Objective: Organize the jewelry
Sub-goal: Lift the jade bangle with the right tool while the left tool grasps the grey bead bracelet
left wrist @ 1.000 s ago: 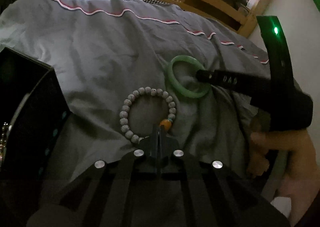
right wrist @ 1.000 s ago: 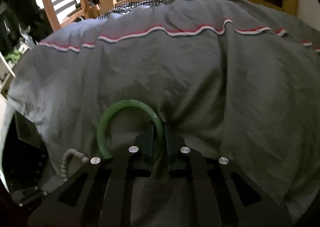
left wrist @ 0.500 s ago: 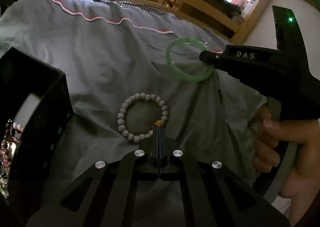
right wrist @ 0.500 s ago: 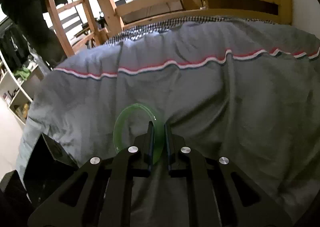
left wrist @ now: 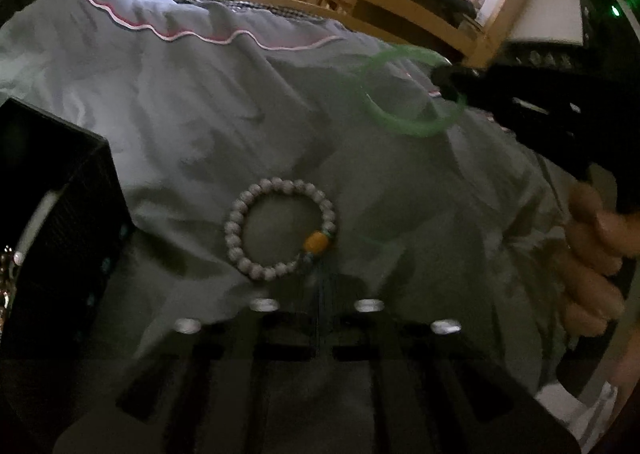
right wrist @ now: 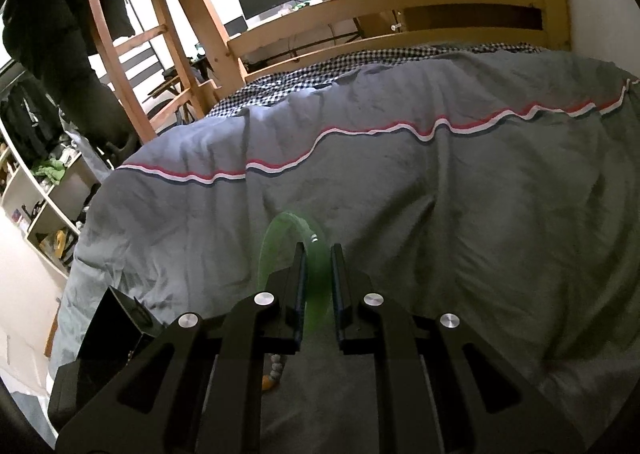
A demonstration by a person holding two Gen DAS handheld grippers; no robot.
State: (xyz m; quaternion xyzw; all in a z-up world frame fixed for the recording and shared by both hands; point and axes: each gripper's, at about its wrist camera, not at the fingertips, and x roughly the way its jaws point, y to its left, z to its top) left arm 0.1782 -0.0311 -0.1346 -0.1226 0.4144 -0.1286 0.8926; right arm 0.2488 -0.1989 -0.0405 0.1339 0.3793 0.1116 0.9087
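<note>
Grey duvet [right wrist: 460, 214], green bangle [right wrist: 316, 286] lifted higher

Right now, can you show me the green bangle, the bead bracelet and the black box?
green bangle [right wrist: 318, 286], right wrist view, rim between the fingers.
bead bracelet [left wrist: 244, 264], left wrist view, lower-left beads.
black box [left wrist: 60, 190], left wrist view, side wall.

Two bracelets: one green bangle [right wrist: 316, 278], one pale beaded bracelet [left wrist: 280, 230] with a single orange bead [left wrist: 316, 243]. One black box [left wrist: 52, 222]. One grey quilt [right wrist: 440, 194]. Two claws: left claw [left wrist: 320, 286], right claw [right wrist: 318, 294].
</note>
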